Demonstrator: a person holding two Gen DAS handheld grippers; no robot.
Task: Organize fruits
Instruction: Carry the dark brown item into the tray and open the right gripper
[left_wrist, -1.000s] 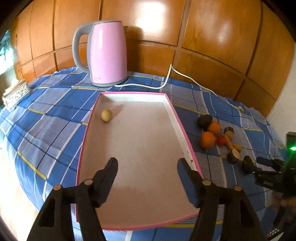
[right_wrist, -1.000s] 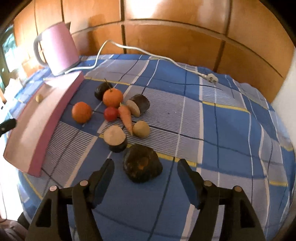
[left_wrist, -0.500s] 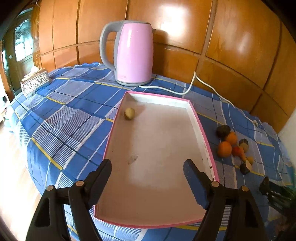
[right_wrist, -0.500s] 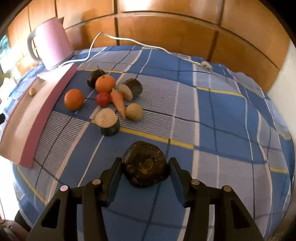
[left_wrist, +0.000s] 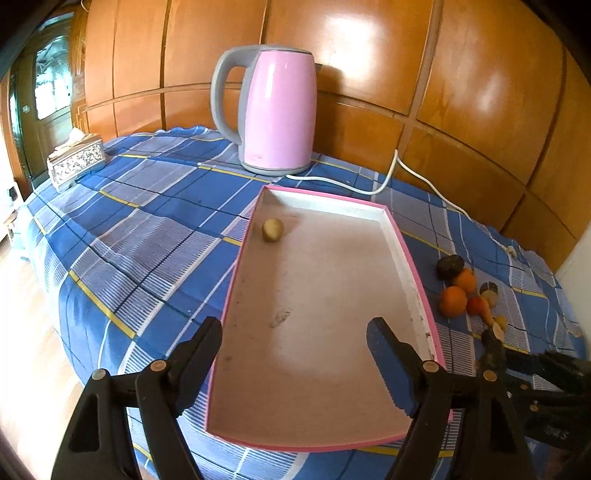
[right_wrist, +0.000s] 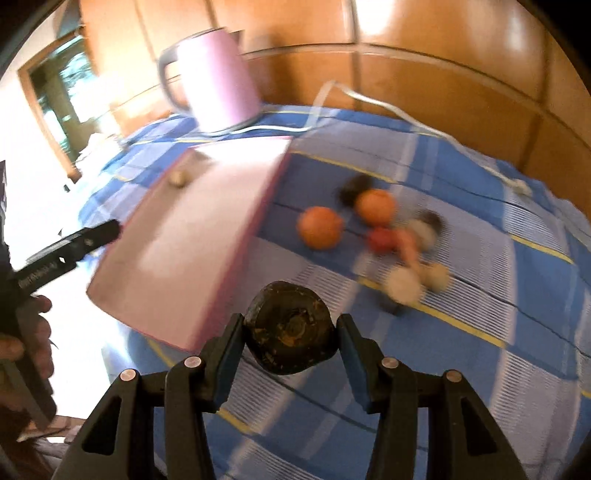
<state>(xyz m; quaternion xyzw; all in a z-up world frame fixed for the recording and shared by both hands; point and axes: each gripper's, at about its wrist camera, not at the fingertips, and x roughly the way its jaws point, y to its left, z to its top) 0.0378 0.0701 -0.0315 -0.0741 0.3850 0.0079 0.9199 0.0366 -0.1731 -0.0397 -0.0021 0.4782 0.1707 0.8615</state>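
My right gripper (right_wrist: 290, 338) is shut on a dark round fruit (right_wrist: 290, 326) and holds it above the blue checked cloth, right of the pink tray (right_wrist: 192, 229). A loose pile lies beyond it: two oranges (right_wrist: 319, 227), a red fruit (right_wrist: 380, 238), a carrot and pale pieces, all blurred. My left gripper (left_wrist: 295, 347) is open and empty over the near end of the pink tray (left_wrist: 415, 273). A small yellowish fruit (left_wrist: 272, 229) lies in the tray's far left corner. The pile also shows in the left wrist view (left_wrist: 465, 290).
A pink electric kettle (left_wrist: 275, 110) stands behind the tray, its white cord (left_wrist: 406, 171) running right along the cloth. A patterned tissue box (left_wrist: 75, 160) sits at the far left. Wooden wall panels close off the back. The table edge drops off at left.
My right gripper has shut on the dark fruit, lifted it and swung left toward the tray. My left gripper has drawn back and risen over the tray's near end, staying open.
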